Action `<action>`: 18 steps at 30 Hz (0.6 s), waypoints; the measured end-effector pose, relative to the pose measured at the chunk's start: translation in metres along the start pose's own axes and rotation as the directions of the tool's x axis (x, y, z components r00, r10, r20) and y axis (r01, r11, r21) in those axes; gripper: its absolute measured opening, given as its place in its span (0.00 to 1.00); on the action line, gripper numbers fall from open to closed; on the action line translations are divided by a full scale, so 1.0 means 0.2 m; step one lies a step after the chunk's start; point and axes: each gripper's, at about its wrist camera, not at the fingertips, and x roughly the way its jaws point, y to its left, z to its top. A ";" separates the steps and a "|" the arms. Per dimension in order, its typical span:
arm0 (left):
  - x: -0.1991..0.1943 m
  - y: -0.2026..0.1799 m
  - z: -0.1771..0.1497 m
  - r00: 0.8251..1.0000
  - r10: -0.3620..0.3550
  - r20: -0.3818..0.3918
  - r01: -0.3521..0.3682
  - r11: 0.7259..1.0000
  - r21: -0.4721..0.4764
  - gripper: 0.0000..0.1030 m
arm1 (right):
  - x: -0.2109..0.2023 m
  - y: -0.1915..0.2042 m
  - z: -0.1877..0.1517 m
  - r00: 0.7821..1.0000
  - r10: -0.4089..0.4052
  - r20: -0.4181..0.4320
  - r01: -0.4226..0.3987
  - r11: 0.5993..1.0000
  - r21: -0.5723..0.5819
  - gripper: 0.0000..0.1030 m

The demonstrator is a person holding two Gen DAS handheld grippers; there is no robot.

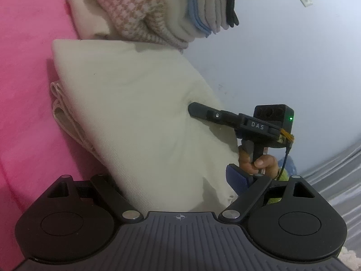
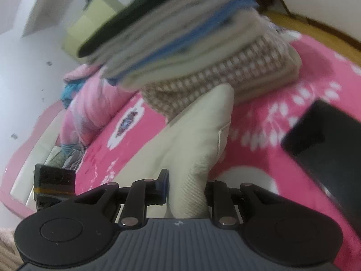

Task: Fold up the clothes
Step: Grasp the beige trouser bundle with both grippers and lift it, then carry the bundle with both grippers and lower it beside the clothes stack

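Folded cream garment [image 2: 198,135] held over pink bed [image 2: 259,103], long axis running from right gripper [image 2: 187,189] toward clothes stack [image 2: 203,52], far corner just beside stack. Right jaws clenched on garment's near end. Left gripper [image 1: 176,180] jaws spread wide around garment's near edge, not pinching.

A folded cream garment [image 1: 135,113] of ribbed cloth is lifted at a slant over the pink bed, its folded layers showing along one edge. Just behind it a stack of folded clothes [image 2: 191,45] rests on the bed: houndstooth brown-and-white at the bottom, then cream, blue and grey layers, black on top.
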 end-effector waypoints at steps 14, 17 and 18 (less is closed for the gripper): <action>-0.07 0.07 -0.08 1.000 0.017 0.013 -0.017 0.999 -0.033 0.85 | -0.04 -0.18 0.00 0.998 -0.063 -0.007 0.064 0.997 0.036 0.43; -0.17 0.07 -0.10 0.998 0.030 0.046 -0.029 0.999 -0.029 0.86 | -0.09 -0.08 0.02 0.983 -0.181 -0.005 0.181 0.983 -0.023 0.50; -0.21 0.07 -0.11 0.998 0.038 0.059 -0.037 0.999 -0.026 0.87 | -0.12 -0.05 0.03 0.976 -0.220 -0.002 0.219 0.975 -0.043 0.50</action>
